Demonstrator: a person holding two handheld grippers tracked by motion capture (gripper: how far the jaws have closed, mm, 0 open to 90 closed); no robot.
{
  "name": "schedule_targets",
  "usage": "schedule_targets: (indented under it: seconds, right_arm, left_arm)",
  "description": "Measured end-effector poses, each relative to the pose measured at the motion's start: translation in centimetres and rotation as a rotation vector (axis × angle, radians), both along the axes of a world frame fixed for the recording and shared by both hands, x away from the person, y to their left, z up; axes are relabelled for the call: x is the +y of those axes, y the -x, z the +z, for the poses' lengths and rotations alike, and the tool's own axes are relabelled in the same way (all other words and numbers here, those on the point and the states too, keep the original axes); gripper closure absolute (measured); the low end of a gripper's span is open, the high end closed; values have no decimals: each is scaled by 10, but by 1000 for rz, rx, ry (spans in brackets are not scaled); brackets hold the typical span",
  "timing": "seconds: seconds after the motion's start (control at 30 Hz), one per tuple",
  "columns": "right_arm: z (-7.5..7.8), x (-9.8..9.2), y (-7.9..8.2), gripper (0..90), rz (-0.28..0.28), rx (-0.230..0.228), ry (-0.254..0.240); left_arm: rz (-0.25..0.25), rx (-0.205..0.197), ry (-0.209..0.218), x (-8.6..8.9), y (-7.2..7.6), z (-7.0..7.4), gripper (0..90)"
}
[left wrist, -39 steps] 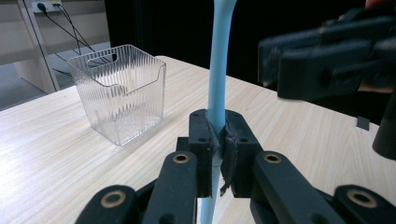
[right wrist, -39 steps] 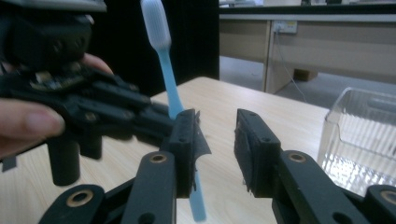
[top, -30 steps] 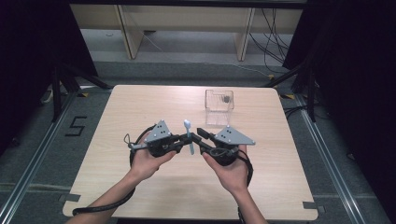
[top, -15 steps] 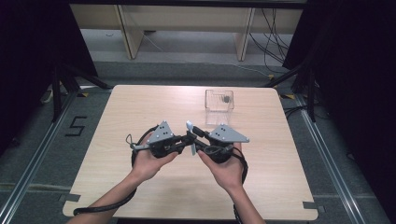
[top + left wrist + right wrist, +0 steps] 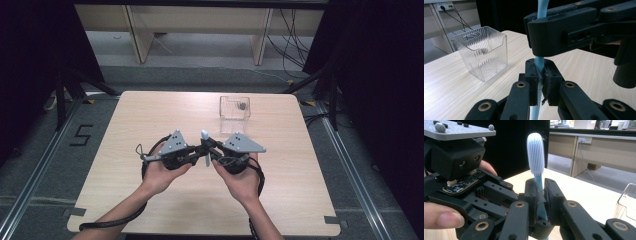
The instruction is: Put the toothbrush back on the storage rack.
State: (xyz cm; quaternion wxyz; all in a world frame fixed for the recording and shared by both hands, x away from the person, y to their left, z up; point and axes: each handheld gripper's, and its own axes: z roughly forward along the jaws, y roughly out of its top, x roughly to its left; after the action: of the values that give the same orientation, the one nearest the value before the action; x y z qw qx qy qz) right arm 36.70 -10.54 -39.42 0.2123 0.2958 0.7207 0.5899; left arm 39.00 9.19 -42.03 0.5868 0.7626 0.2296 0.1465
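Where jaws clamp, toothbrush handle hidden

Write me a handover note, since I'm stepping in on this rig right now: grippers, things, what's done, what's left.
Left gripper: shut on the toothbrush handle, low down.
Right gripper: jaws have just been closing; now shut on the handle just under the bristle head.
Toothbrush: upright, held by both grippers above the table, in front of the clear container.
Container: upright on the table's far side, something small and dark inside.
Done: brush lifted, two-handed grip.
Left, probably: release one gripper, then put the brush into the container.
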Motion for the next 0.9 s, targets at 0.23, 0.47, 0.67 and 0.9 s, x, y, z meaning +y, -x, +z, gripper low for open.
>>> schedule_targets:
  seconds: [0.23,0.47,0.67,0.9]
  right_arm:
    - [3,-4,1,848,-14,-11,1]
    - [7,-19,-6,849,-76,-51,4]
    - [7,-32,-12,849,-116,-47,-7]
    - [5,-43,-16,849,-149,-38,-8]
  left_arm:
    - [0,-23,4,0,0,2,790]
    - [24,-77,-62,11,5,1,589]
    - [78,-100,-128,32,10,-3,453]
    - [142,-99,-167,61,14,-11,377]
